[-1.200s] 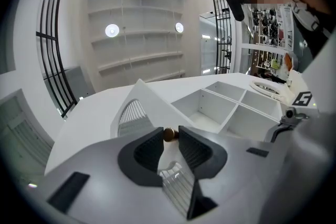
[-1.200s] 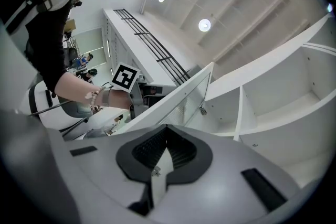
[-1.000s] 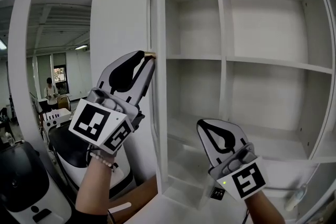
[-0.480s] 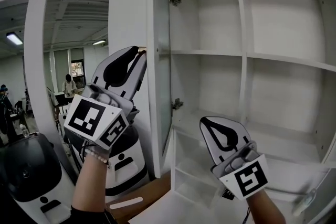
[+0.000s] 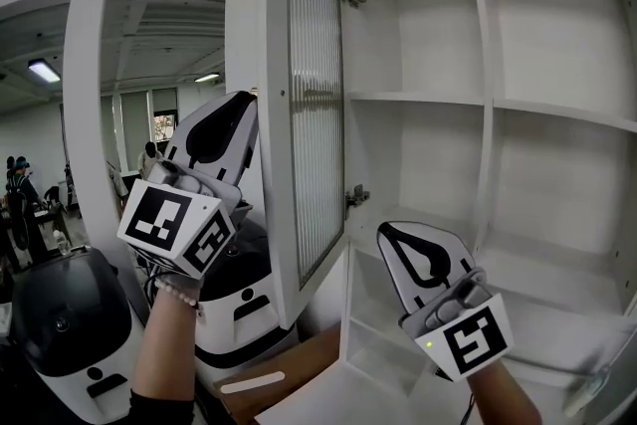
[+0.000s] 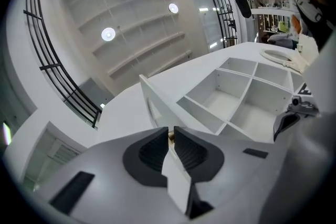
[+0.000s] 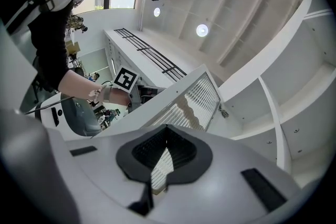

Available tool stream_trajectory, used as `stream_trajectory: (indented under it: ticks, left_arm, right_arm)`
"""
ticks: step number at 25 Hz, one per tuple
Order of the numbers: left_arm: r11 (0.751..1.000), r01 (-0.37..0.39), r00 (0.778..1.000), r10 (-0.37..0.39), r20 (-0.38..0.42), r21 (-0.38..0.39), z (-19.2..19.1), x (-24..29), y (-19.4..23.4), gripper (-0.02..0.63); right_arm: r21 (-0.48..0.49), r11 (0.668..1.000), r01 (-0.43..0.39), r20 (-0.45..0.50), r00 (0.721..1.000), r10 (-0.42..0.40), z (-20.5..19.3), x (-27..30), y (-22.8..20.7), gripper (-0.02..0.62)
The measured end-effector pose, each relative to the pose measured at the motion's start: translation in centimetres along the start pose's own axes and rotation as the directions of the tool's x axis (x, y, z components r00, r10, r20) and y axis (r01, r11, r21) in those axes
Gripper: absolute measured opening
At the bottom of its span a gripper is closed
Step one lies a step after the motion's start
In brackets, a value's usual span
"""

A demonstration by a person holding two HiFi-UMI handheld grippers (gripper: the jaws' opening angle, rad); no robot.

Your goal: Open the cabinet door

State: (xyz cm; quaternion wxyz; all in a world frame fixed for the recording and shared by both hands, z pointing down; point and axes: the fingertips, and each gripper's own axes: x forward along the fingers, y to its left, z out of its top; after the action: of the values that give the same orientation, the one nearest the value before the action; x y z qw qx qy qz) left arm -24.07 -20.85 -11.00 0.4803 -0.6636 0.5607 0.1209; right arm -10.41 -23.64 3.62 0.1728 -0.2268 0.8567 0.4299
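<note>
The white cabinet door [image 5: 314, 114] with ribbed glass stands swung out to the left, and its inner face shows in the head view. My left gripper [image 5: 254, 97] is at the door's outer edge, pointing up. In the left gripper view its jaws [image 6: 170, 131] have just been closing and pinch a small brass knob [image 6: 169, 136] at their tips, with the door [image 6: 152, 107] beyond. My right gripper [image 5: 381, 232] is shut on nothing, low in front of the open cabinet [image 5: 488, 105]. The right gripper view looks over its jaws [image 7: 167, 128] at the ribbed glass [image 7: 191, 102].
The cabinet's shelves are bare white compartments. Two black-and-white machines [image 5: 60, 323] [image 5: 239, 294] stand at the lower left beside a white pillar [image 5: 85, 114]. A brown board [image 5: 289, 363] lies below the door. People [image 5: 20, 184] stand far off at the left.
The door has swung further out to the left, so its ribbed glass now faces me. My left gripper moved left with its edge. The right gripper kept its place in the picture.
</note>
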Motion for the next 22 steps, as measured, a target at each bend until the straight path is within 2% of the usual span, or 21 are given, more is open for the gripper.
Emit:
stream_trajectory:
  ticks: [7, 16, 22]
  left_arm:
    - [0.996, -0.045, 0.998, 0.048, -0.037, 0.074, -1.3, -0.6, 2.1, 0.0]
    - [0.993, -0.098, 0.992, 0.103, -0.067, 0.067, -3.3, -1.1, 4.8, -0.002]
    - [0.99, -0.137, 0.987, 0.139, -0.075, 0.035, -4.5, -2.4, 6.6, -0.002]
  right_arm:
    - [0.009, 1.0, -0.02, 0.011, 1.0, 0.02, -0.5, 1.2, 0.9, 0.0]
    - [0.023, 0.999, -0.031, 0.002, 1.0, 0.031, -1.8, 2.1, 1.5, 0.0]
    - [0.029, 0.999, -0.035, -0.009, 0.999, 0.035, -2.6, 2.6, 2.2, 0.0]
